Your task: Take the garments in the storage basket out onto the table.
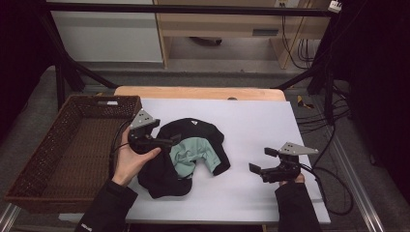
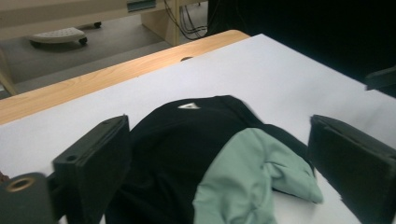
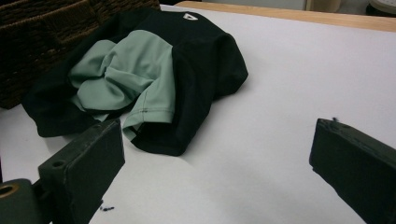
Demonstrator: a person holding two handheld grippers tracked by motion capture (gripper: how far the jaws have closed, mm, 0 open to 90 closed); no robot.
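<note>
Black garment [image 1: 193,133] lies crumpled on the white sheet [image 1: 251,125] covering the tabletop [image 1: 193,92], left of centre and nearer the left edge than the right. A mint-green piece [image 1: 191,155] sits bunched on top of it, toward the near side. A small pale triangular label [image 2: 189,106] shows on the black fabric at its far end.

Left claw [image 1: 175,140]: held above the garment's left part, jaws spread wide, nothing between them; in the left gripper view the cloth lies below the gap, not pressed by either pad.

Right claw [image 1: 261,162]: near the right edge of the sheet, well apart from the garment, jaws wide open and empty.

Brown wicker basket [image 1: 48,145] stands just beside the tabletop's left edge.
</note>
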